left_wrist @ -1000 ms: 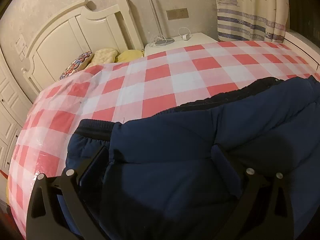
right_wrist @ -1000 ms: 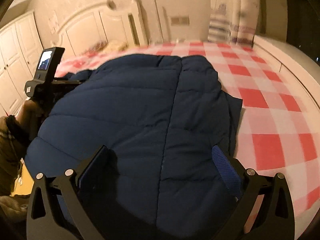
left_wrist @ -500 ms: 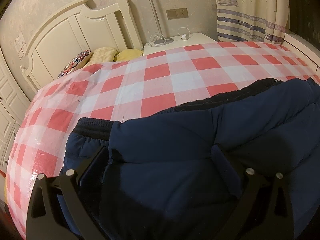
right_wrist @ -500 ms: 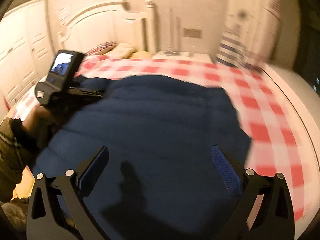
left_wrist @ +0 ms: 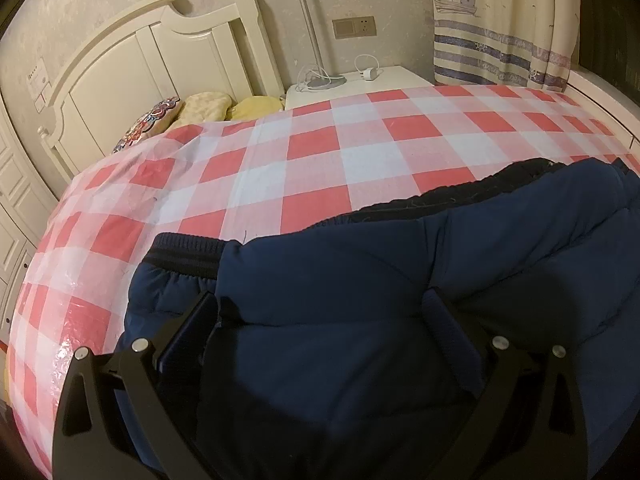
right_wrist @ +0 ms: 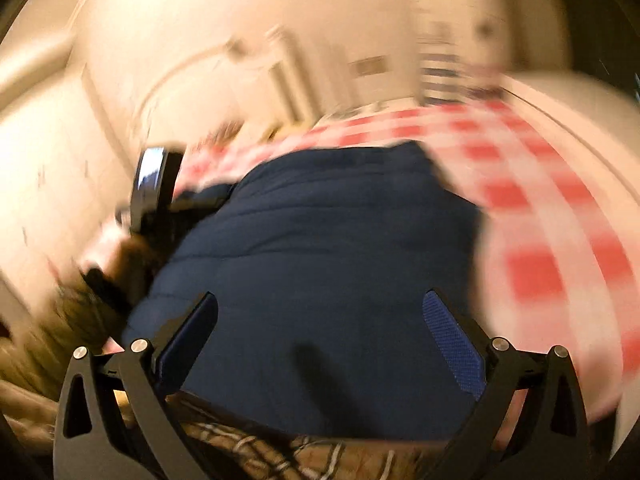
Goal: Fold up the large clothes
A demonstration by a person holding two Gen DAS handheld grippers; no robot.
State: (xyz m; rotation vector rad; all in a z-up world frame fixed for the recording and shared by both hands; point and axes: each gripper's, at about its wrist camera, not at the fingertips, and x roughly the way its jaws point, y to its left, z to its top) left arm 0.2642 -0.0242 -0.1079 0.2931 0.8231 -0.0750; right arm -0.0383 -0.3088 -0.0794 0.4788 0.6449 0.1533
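The jacket (left_wrist: 400, 288) lies flat on the bed (left_wrist: 320, 152), folded lengthwise, one cuff (left_wrist: 184, 254) showing at its left edge. The left gripper (left_wrist: 320, 320) rests low over the jacket, jaws spread, gripping nothing. The right gripper (right_wrist: 320, 316) hangs above the jacket, jaws spread and empty; its view is blurred. Step in hand: between folds. Next: pinch both near corners, fold away.

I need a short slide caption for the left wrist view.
Open left tongs over a navy padded jacket on a red-checked bed cover.
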